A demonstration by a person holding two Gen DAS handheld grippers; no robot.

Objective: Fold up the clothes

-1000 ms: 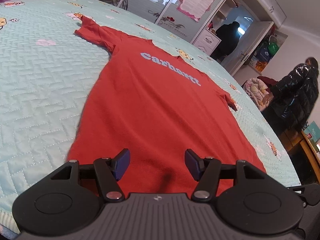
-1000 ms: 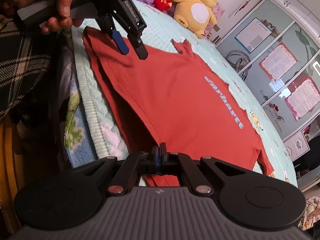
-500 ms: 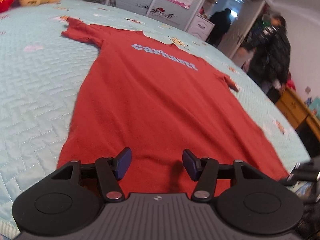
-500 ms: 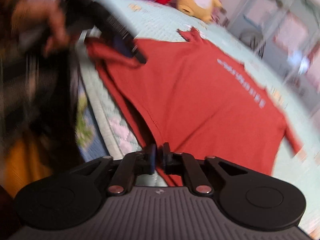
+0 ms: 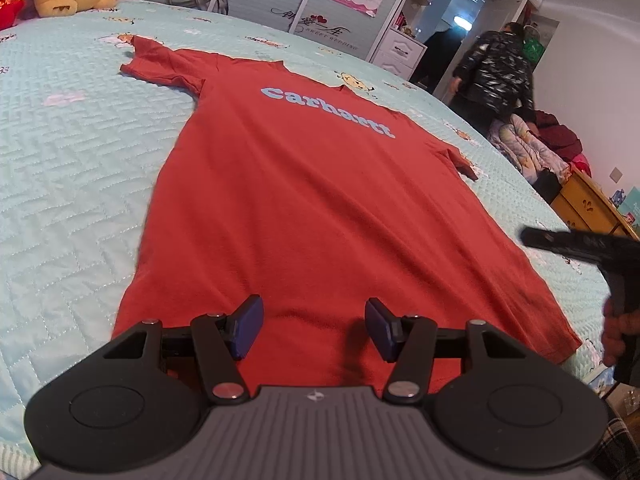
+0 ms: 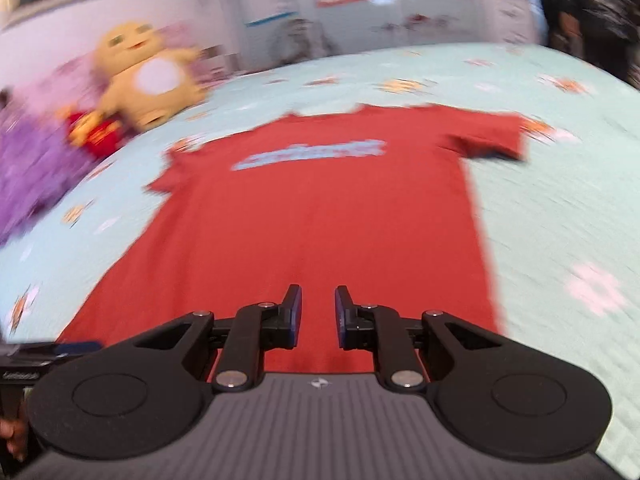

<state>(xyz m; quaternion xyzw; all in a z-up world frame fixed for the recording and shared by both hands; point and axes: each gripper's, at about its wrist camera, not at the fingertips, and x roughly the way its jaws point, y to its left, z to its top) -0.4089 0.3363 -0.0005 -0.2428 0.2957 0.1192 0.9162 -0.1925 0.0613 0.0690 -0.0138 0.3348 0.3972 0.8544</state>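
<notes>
both wrist views: low over hem | facing collar | share T-shirt (image 5: 304,184)

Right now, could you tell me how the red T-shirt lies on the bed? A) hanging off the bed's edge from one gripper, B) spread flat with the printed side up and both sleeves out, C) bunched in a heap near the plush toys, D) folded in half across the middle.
B: the red T-shirt lies flat on the bed, its light-blue lettering facing up and both sleeves spread.
</notes>
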